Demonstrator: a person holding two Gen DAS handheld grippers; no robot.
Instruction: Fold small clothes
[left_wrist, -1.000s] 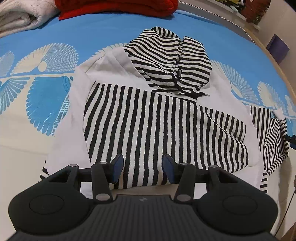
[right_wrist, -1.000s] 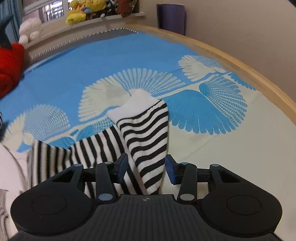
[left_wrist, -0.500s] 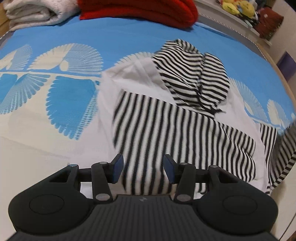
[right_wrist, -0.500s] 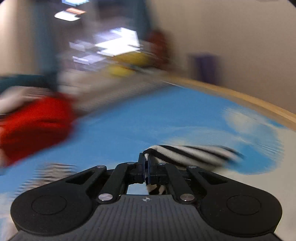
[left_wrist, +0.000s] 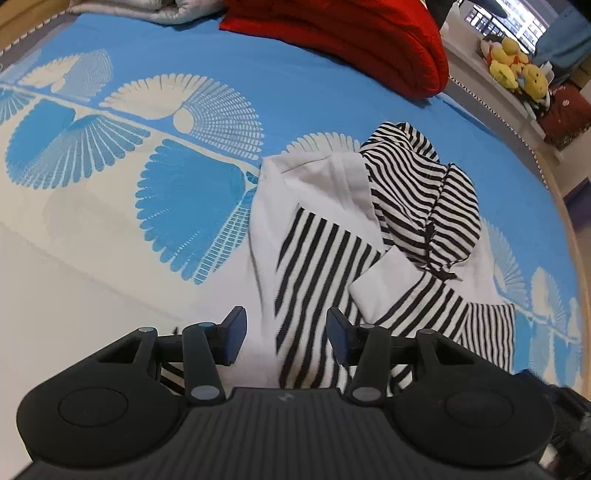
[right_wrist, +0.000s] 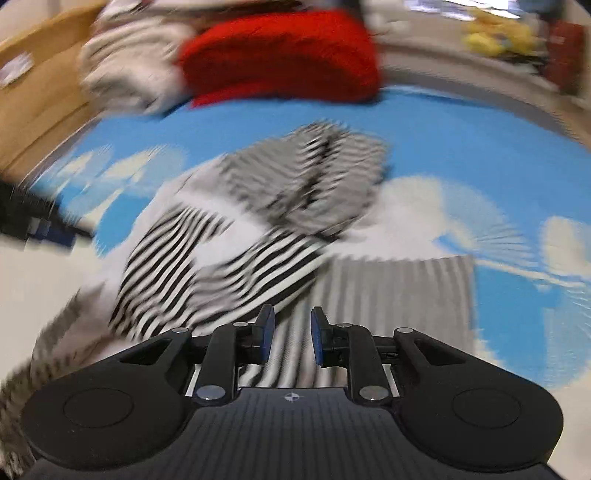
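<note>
A small black-and-white striped hoodie (left_wrist: 325, 258) lies on the blue and white patterned bedspread (left_wrist: 110, 206). Its striped hood (left_wrist: 421, 192) points away. One striped sleeve with a white cuff (left_wrist: 384, 284) lies folded across the body. My left gripper (left_wrist: 286, 338) is open and empty, just above the hoodie's near hem. In the blurred right wrist view the hoodie (right_wrist: 221, 258) lies ahead, with the folded sleeve (right_wrist: 273, 266) across it. My right gripper (right_wrist: 289, 336) is open and empty above the garment's right side.
A folded red blanket (left_wrist: 354, 40) and a pale folded blanket (left_wrist: 147, 9) lie at the far side of the bed. Yellow soft toys (left_wrist: 513, 72) sit on a ledge at the far right. The bed's wooden edge (left_wrist: 576, 236) runs along the right.
My right gripper took hold of the striped sleeve, carried it over the hoodie's body and let it go; it is now open. My left gripper shifted left and stayed open.
</note>
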